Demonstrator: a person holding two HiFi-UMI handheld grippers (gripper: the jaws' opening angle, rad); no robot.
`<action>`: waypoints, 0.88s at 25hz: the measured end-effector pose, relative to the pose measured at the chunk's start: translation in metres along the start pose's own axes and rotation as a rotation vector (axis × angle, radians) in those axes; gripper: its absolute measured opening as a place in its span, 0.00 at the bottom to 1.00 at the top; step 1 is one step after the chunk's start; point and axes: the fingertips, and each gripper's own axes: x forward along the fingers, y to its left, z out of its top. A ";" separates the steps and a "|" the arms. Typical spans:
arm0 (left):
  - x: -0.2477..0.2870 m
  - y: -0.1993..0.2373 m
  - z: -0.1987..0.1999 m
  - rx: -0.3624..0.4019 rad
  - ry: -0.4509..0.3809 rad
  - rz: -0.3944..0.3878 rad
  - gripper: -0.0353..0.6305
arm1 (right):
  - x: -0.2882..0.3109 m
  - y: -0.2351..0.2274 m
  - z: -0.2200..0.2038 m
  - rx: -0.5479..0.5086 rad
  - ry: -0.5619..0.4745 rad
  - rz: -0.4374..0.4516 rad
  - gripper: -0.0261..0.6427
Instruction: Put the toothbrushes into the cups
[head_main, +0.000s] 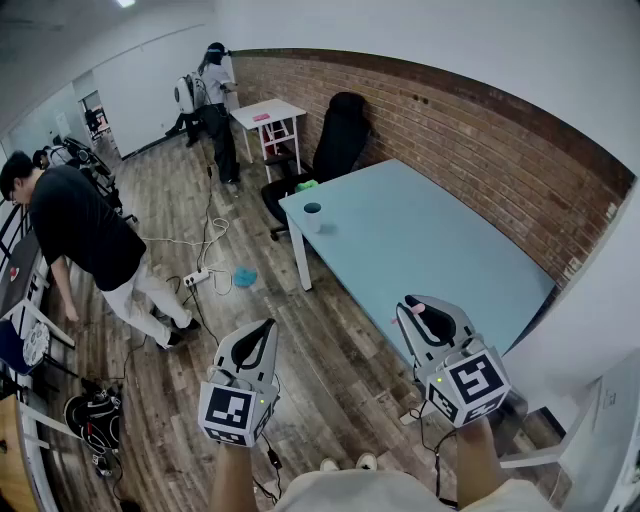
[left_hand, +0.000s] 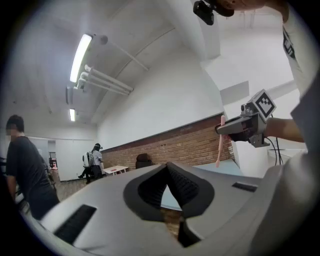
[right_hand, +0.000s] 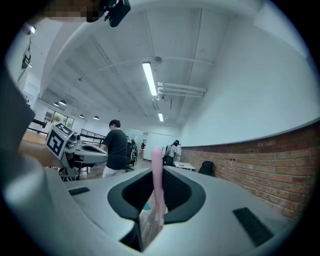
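Right gripper view shows the right gripper (right_hand: 155, 186) clenched on a pink toothbrush (right_hand: 156, 159), which stands upright between the pads; the left gripper (left_hand: 167, 170) is closed on nothing; the brush should travel to the white cup (head_main: 313, 216) near the table's (head_main: 430, 240) far corner, stay vertical, and go well inside before release; whether the cup holds anything cannot be made out.

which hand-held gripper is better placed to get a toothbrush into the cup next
Right. The right hand-held gripper is shut on the pink toothbrush and shows by the table with the cup. The left hand-held gripper is shut, empty, over the floor.
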 end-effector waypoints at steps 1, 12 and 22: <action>-0.001 -0.003 0.002 -0.001 -0.001 -0.005 0.07 | -0.003 0.001 -0.002 0.002 0.001 -0.001 0.13; -0.001 -0.030 0.014 0.015 0.006 -0.031 0.07 | -0.017 0.000 -0.003 0.012 -0.011 -0.002 0.13; 0.013 -0.045 0.019 0.001 -0.006 -0.006 0.07 | -0.020 -0.015 -0.011 0.007 -0.004 0.025 0.14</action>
